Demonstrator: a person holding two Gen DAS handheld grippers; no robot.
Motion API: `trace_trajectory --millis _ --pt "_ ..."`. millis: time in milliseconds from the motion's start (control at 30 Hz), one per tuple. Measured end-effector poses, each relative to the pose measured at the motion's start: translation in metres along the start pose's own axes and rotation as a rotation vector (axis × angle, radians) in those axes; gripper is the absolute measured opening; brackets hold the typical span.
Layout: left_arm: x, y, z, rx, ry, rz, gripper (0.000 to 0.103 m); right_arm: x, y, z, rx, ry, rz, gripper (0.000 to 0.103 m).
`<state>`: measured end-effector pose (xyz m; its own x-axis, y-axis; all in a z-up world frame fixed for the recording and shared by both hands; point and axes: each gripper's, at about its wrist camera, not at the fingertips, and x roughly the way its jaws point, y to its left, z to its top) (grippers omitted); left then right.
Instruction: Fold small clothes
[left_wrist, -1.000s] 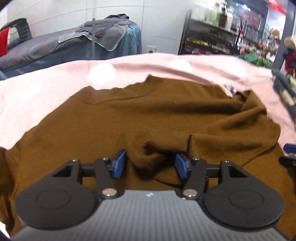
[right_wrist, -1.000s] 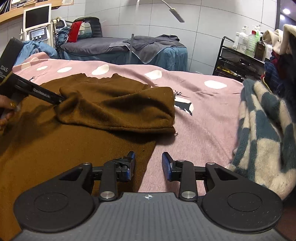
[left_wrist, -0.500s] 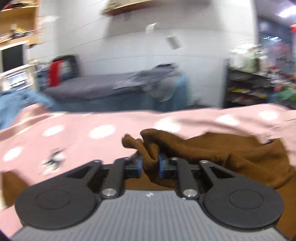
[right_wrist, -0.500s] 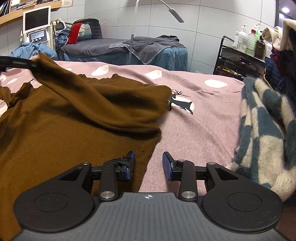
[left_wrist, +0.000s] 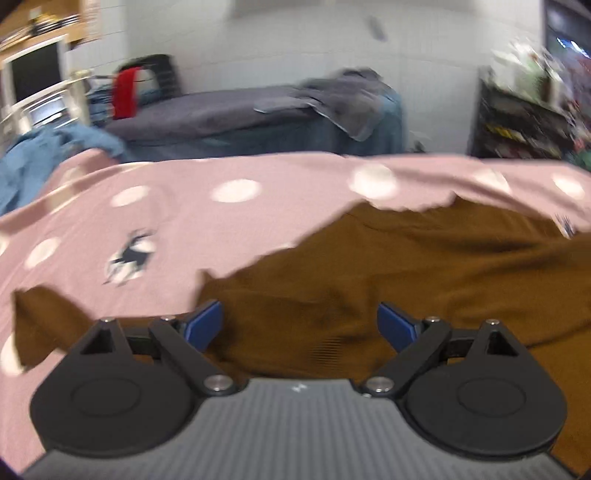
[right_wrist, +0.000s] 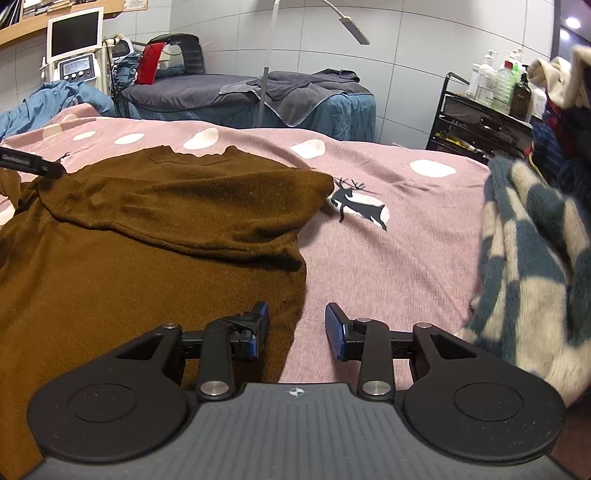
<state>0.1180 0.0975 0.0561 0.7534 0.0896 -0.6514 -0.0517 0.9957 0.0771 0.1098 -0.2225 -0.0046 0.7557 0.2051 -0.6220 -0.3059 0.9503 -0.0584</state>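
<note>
A brown knit sweater (right_wrist: 140, 236) lies spread on the pink dotted bedspread (right_wrist: 399, 236), with one sleeve folded across its chest. In the blurred left wrist view the sweater (left_wrist: 399, 266) fills the right and lower part. My left gripper (left_wrist: 300, 325) is open and empty just above the brown cloth; its black tip (right_wrist: 29, 165) shows at the far left of the right wrist view. My right gripper (right_wrist: 296, 329) is open and empty, low over the sweater's right edge, its left finger over the cloth and its right finger over the bedspread.
A blue and cream checked garment (right_wrist: 532, 258) lies heaped at the right. A massage bed with grey towels (right_wrist: 258, 88) stands behind. A black trolley with bottles (right_wrist: 487, 114) stands at the back right. A blue cloth (right_wrist: 55, 99) lies at the back left.
My left gripper carried the pinched sleeve to the left across the sweater, then opened and let it go. The sleeve now lies flat across the chest. The right gripper stayed still.
</note>
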Motion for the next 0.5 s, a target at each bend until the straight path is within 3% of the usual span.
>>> trace_trajectory --millis 133,267,300,333,367,433,500 --pt "0.028 -0.022 0.000 0.045 0.090 -0.014 0.092 0.009 0.019 0.014 -0.170 -0.026 -0.032 0.063" --pt "0.042 -0.029 -0.007 0.041 0.147 -0.038 0.092 0.035 0.031 0.023 -0.301 -0.010 -0.062 0.047" --pt "0.044 -0.028 -0.009 0.034 0.147 -0.042 0.093 0.039 0.032 0.025 -0.320 -0.014 -0.054 0.037" --pt "0.044 -0.026 -0.010 0.023 0.150 -0.045 0.094 0.040 0.032 0.027 -0.336 -0.015 -0.051 0.020" --pt "0.045 -0.023 -0.011 0.011 0.158 -0.048 0.095 0.039 0.031 0.029 -0.339 -0.011 -0.074 0.006" --pt "0.047 -0.018 -0.013 -0.007 0.163 -0.055 0.100 0.035 0.017 0.032 -0.274 0.004 -0.108 0.005" --pt "0.048 -0.016 -0.015 -0.006 0.160 -0.057 0.103 0.032 0.000 0.027 -0.178 0.040 -0.086 0.005"
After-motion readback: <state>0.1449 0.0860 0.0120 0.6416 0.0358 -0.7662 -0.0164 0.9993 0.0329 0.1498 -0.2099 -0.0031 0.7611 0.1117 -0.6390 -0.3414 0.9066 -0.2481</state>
